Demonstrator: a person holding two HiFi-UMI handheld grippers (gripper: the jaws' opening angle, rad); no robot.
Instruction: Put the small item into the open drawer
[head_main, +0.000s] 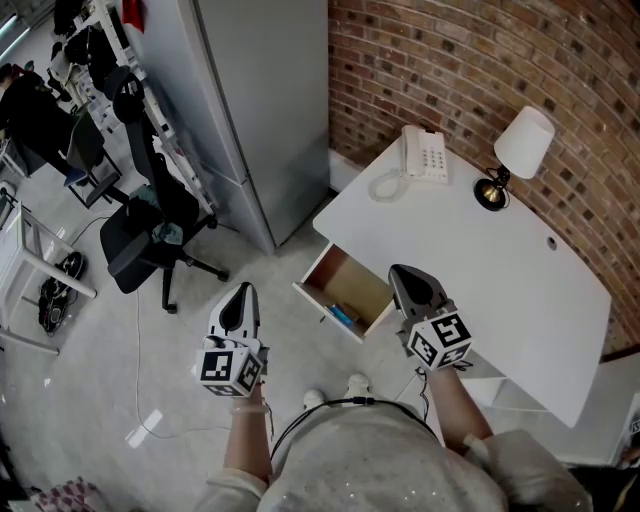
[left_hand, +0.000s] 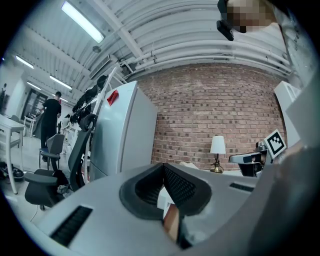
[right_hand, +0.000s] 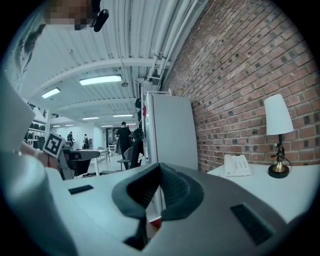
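Observation:
The wooden drawer (head_main: 345, 292) stands pulled out from the left end of the white desk (head_main: 470, 260). A small blue item (head_main: 343, 316) lies inside it near the front. My left gripper (head_main: 243, 291) hangs over the floor to the left of the drawer, with its jaws shut and nothing between them. Over the desk's near edge, just right of the drawer, my right gripper (head_main: 399, 271) is also shut and holds nothing. In their own views the left gripper (left_hand: 162, 166) and the right gripper (right_hand: 159, 165) both show pads pressed together.
A white telephone (head_main: 425, 153) and a small lamp (head_main: 518, 150) stand on the desk by the brick wall. A tall grey cabinet (head_main: 250, 100) rises left of the desk. A black office chair (head_main: 150, 230) stands on the floor farther left.

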